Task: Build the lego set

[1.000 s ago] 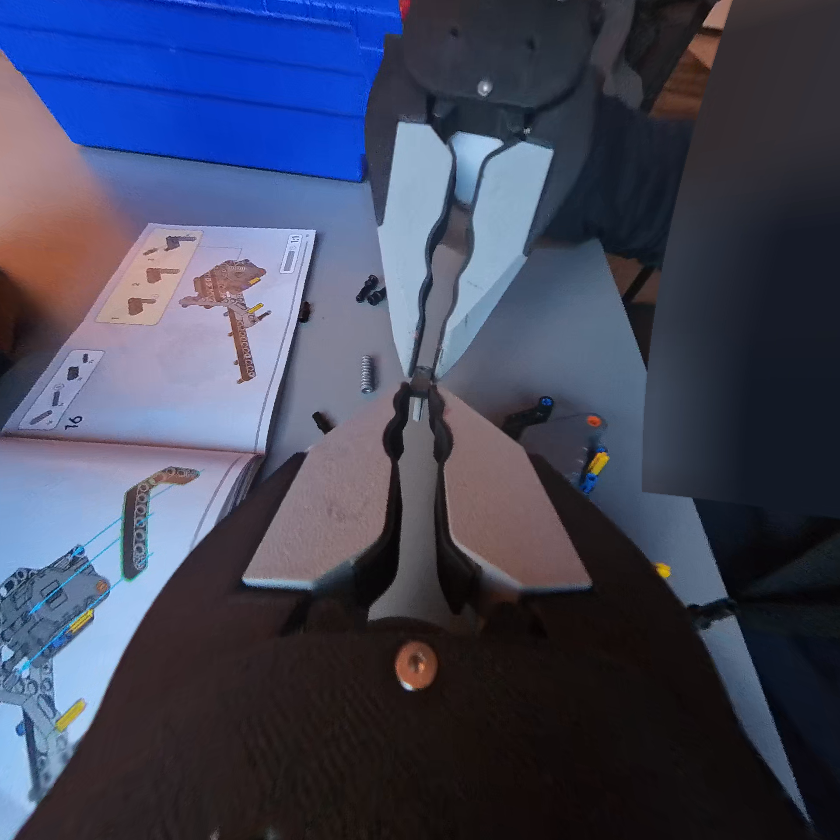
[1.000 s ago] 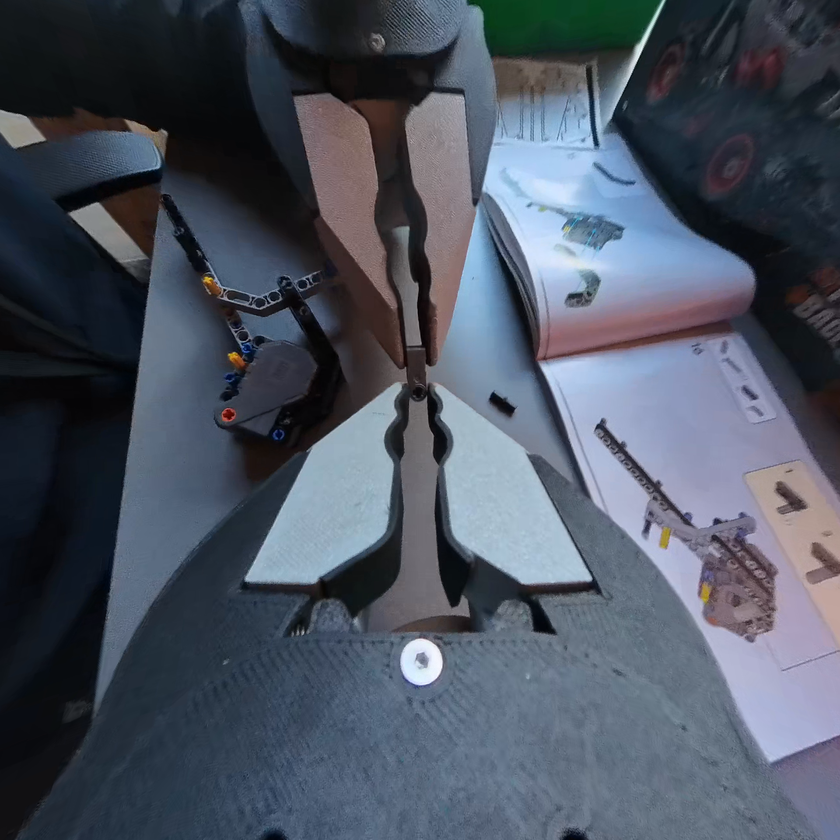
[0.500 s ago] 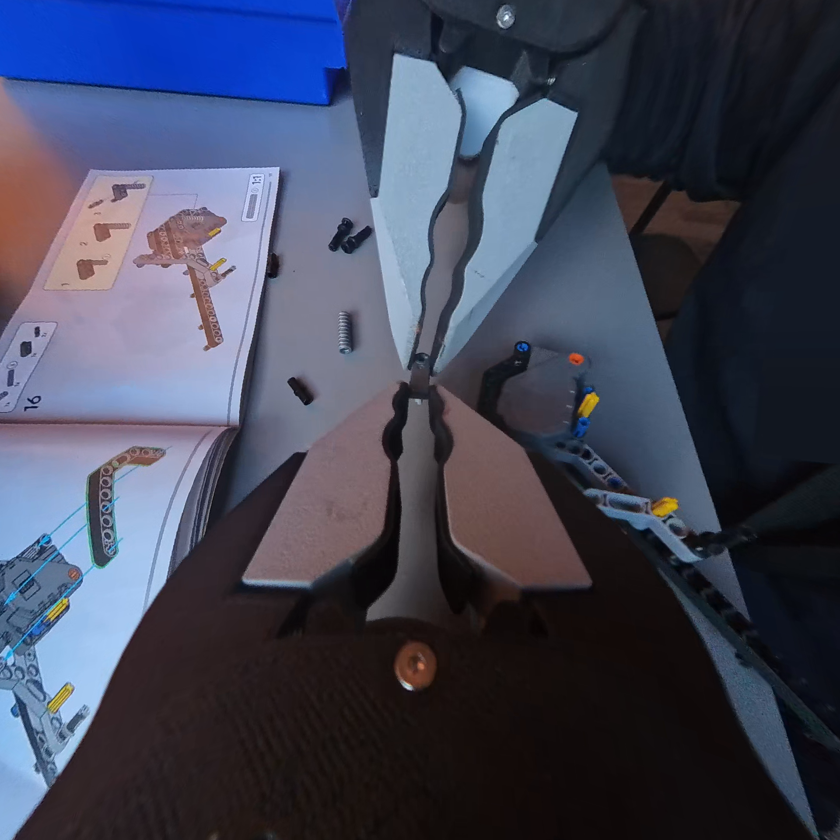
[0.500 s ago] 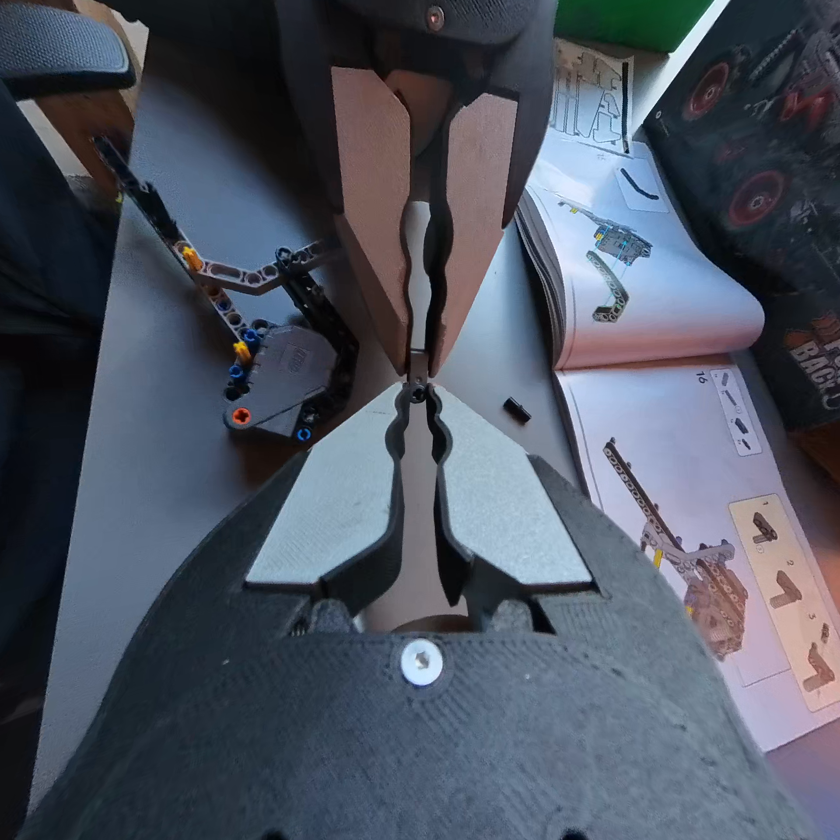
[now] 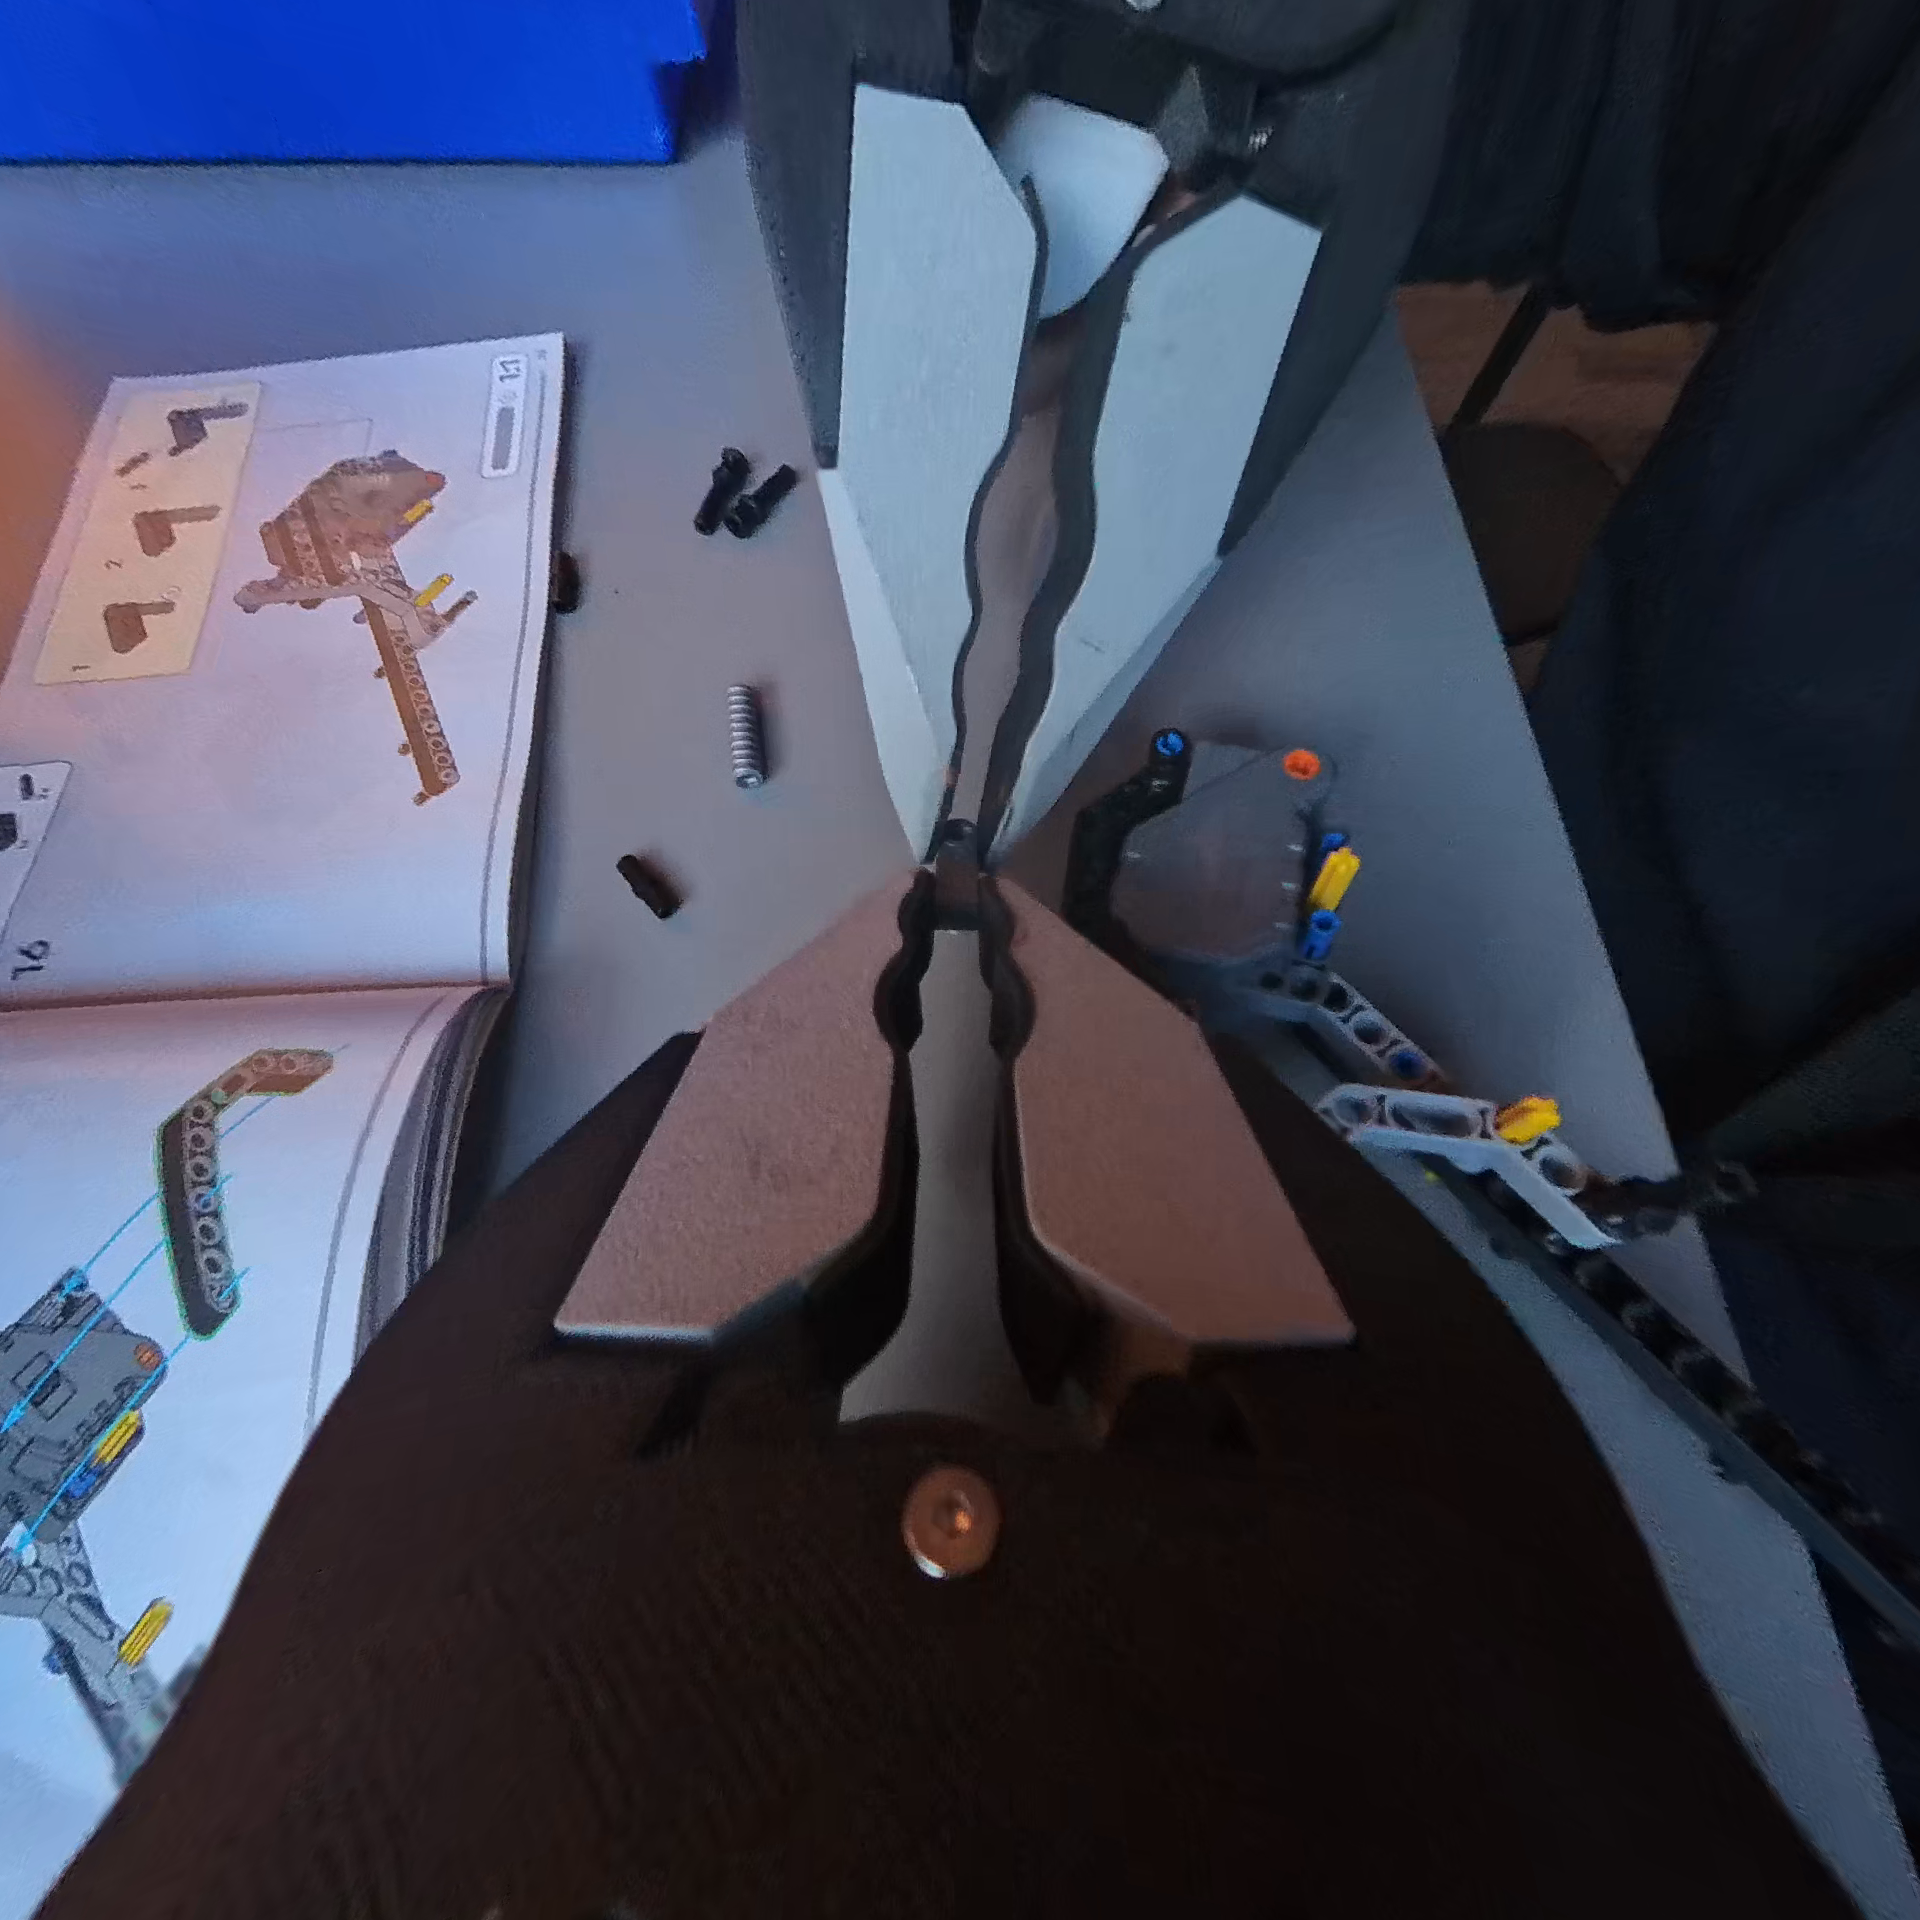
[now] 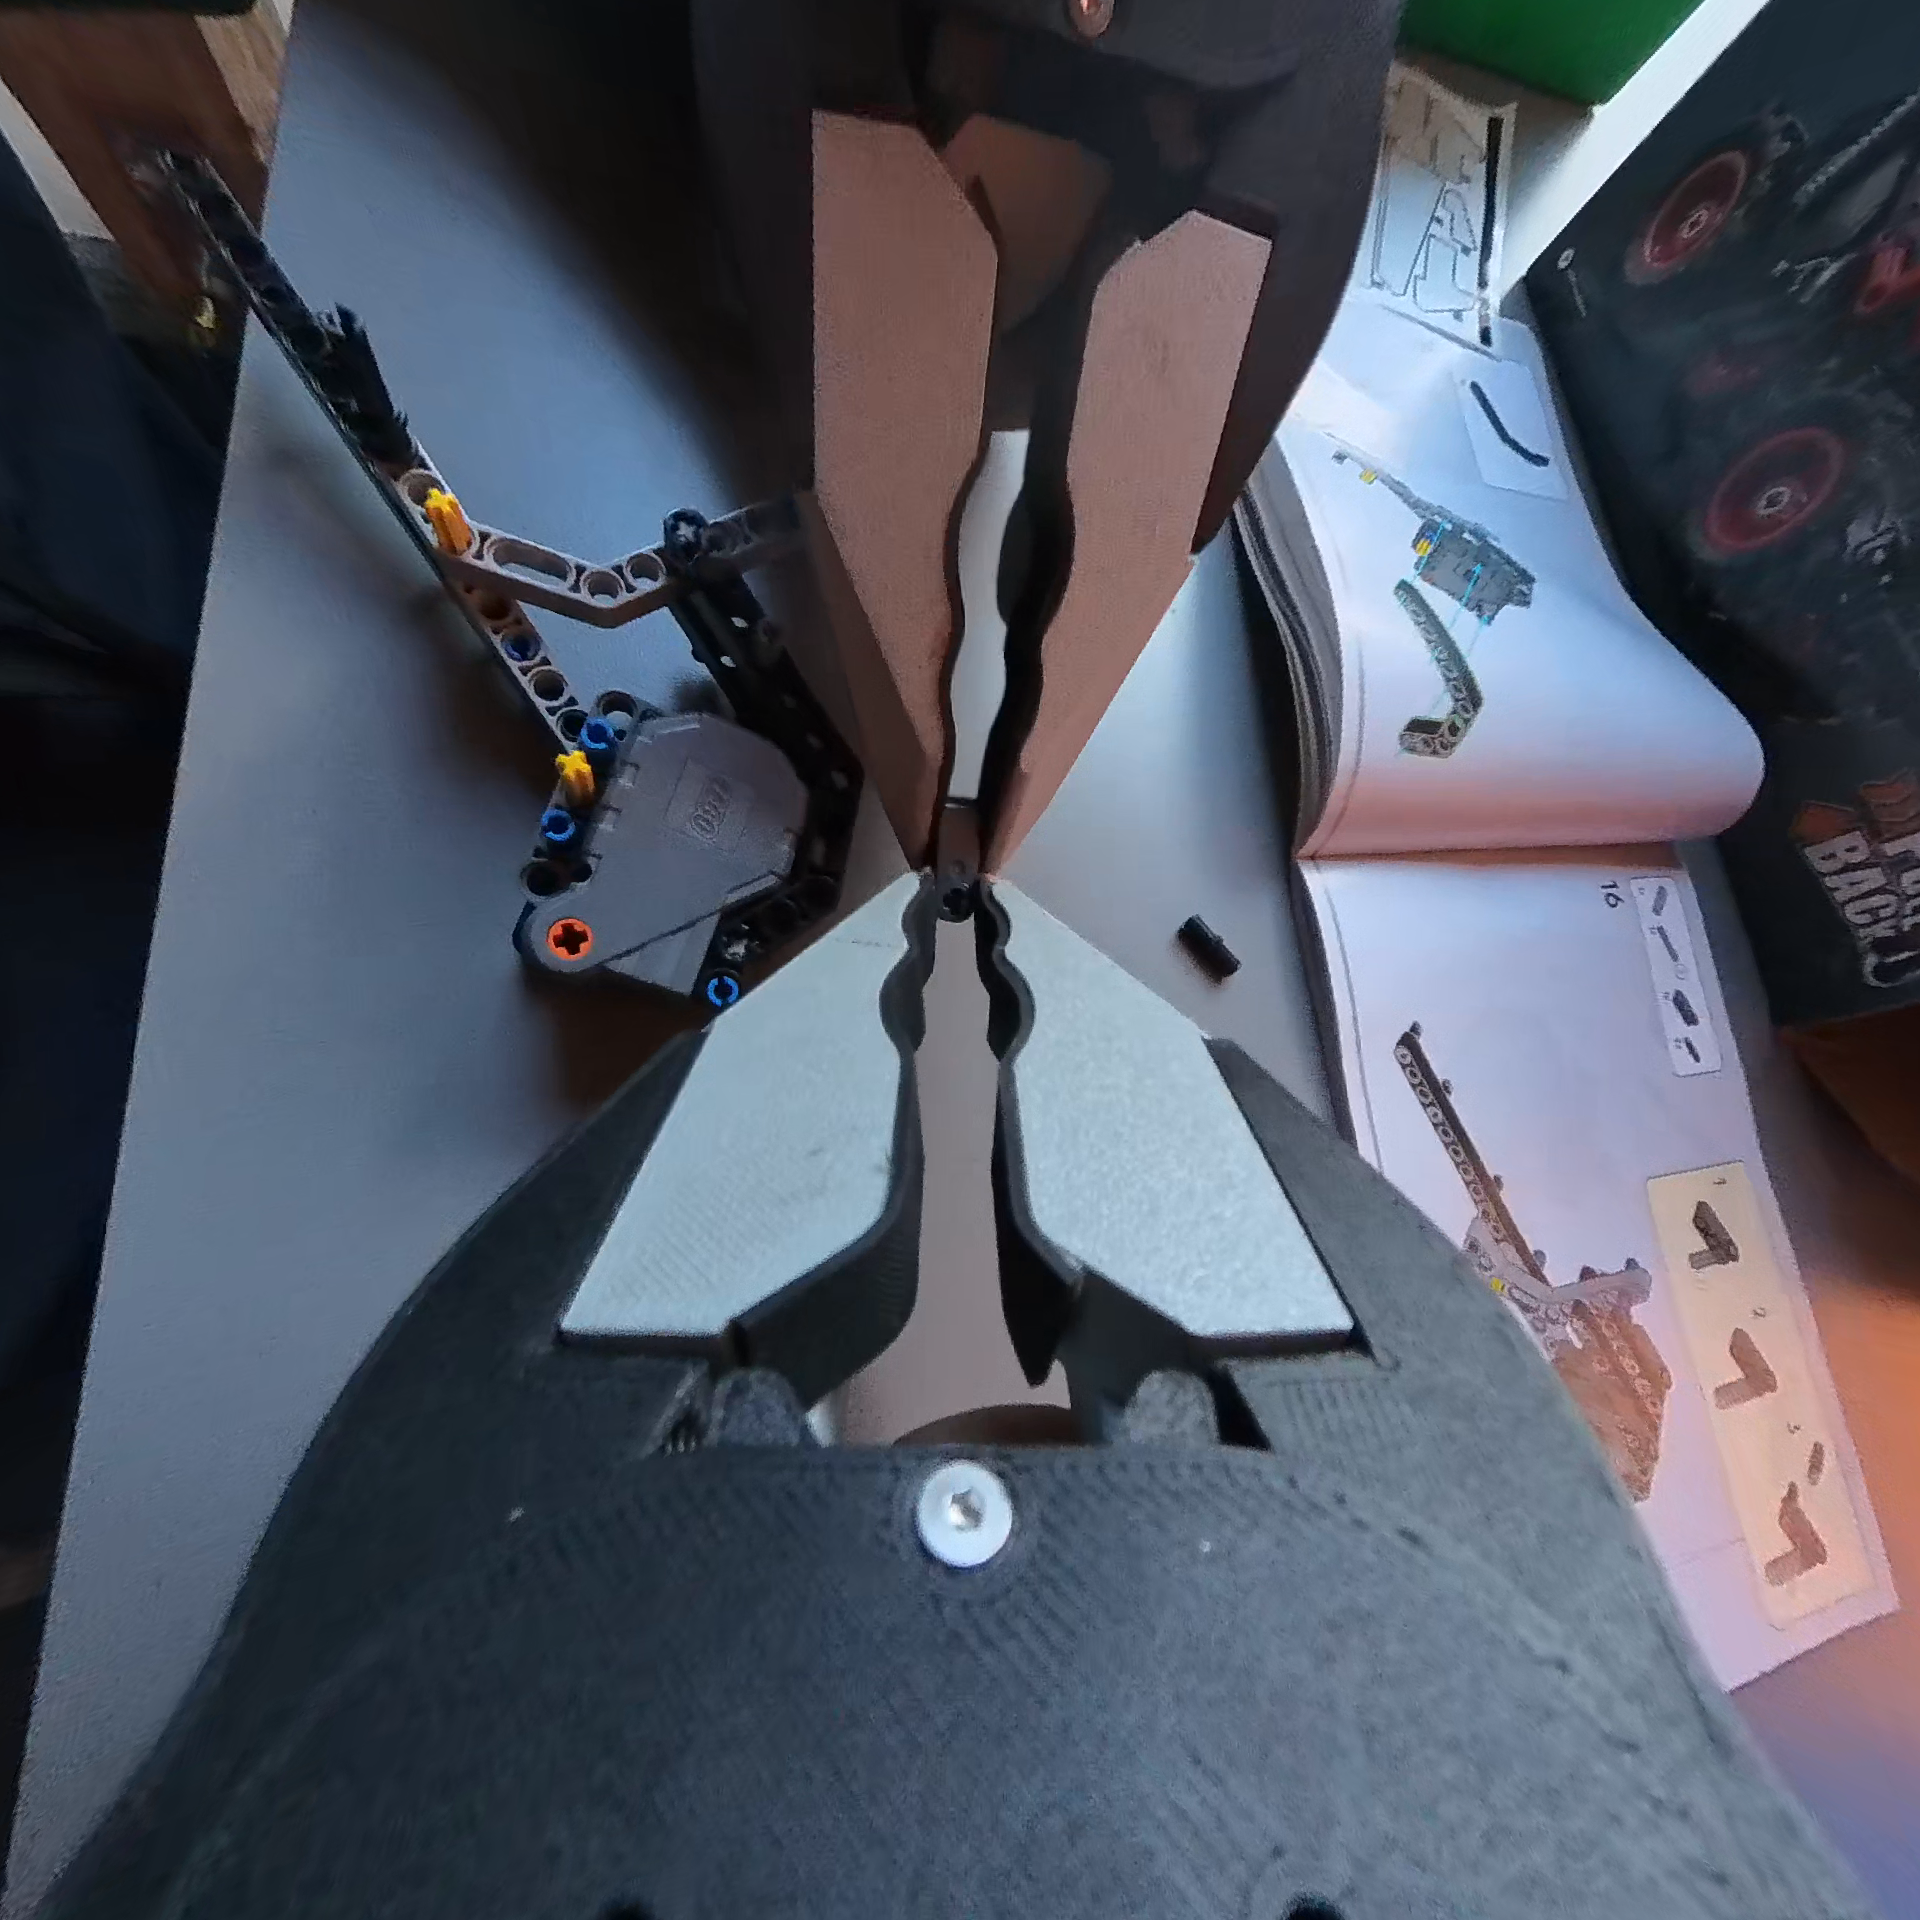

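My left gripper (image 5: pixel 956 902), with brown fingers, is shut on a small dark grey piece (image 5: pixel 956 883). My right gripper (image 6: pixel 956 902), with grey fingers, is shut on a small black pin (image 6: pixel 956 896). The two grippers meet tip to tip above the table, and the two small pieces touch at the tips. The right gripper shows from above in the left wrist view (image 5: pixel 961 831), and the left gripper shows in the right wrist view (image 6: pixel 961 831). The partly built assembly (image 6: pixel 686 831), a grey block with black and grey beams, lies on the table beside the tips; it also shows in the left wrist view (image 5: pixel 1216 862).
The open instruction booklet (image 5: pixel 260 675) (image 6: pixel 1558 1143) lies beside the grippers. Two loose black pins (image 5: pixel 748 499), a small spring (image 5: pixel 745 736) and one more black pin (image 5: pixel 649 885) (image 6: pixel 1208 945) lie on the grey table. A blue bin (image 5: pixel 312 73) and the set's box (image 6: pixel 1766 416) stand at the edges. The grippers are tip to tip, or close to it.
Both grippers have stayed shut and tip to tip. The pair has shifted together, closer to the assembly, and the blue bin has slid toward the top of the left view.
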